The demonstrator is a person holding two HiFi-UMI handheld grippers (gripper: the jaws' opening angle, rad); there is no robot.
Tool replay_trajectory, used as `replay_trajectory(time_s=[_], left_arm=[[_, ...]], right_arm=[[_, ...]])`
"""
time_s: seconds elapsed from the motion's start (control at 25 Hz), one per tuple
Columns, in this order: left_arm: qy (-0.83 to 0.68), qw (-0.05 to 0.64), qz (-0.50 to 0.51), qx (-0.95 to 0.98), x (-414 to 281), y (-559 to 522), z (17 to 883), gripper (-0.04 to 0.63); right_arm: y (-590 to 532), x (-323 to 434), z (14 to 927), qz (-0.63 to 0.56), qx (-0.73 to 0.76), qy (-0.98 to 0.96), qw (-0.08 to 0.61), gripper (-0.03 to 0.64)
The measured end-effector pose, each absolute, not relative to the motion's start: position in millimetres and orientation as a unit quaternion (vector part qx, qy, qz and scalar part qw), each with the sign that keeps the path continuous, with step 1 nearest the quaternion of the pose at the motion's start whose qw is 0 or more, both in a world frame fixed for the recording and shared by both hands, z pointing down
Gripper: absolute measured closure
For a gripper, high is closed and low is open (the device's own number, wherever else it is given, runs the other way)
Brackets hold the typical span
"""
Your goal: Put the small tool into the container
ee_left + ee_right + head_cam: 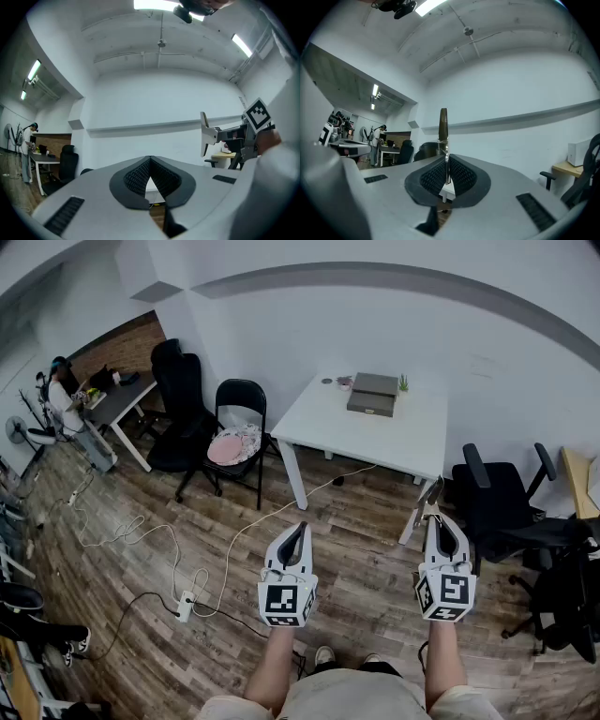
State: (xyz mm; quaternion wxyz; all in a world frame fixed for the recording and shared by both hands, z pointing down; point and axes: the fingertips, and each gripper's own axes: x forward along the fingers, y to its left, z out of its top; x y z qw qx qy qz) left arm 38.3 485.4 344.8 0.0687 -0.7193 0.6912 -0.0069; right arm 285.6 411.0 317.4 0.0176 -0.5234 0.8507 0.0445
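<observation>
My right gripper (437, 518) is shut on a small flat metal tool (430, 495) that sticks out forward past its tips. In the right gripper view the tool's thin blade (443, 127) stands upright, clamped between the ribbed pads (458, 176). The left gripper view catches the tool's pale blade (205, 134) out to the right. My left gripper (301, 527) is shut with nothing in it, its tips touching (150, 160). Both grippers are held level over the wooden floor, well short of the white table (412, 442). A grey box-like container (373, 395) sits on the table's far side.
A black folding chair with a pink cushion (236, 441) and a black office chair (180, 399) stand left of the table. More black office chairs (502, 498) stand at the right. A white cable and power strip (186, 604) lie on the floor at the left. A person stands at a far desk (117, 399).
</observation>
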Motion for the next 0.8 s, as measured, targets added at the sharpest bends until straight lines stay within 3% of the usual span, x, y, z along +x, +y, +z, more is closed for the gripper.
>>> replay_trajectory(time_s=[0.8], left_arm=[[0.688,0.080,-0.005,-0.722,-29,488,349,0.589]], right_arm=[[416,224,329,0.037,-0.539,0.841,0.018,0.601]])
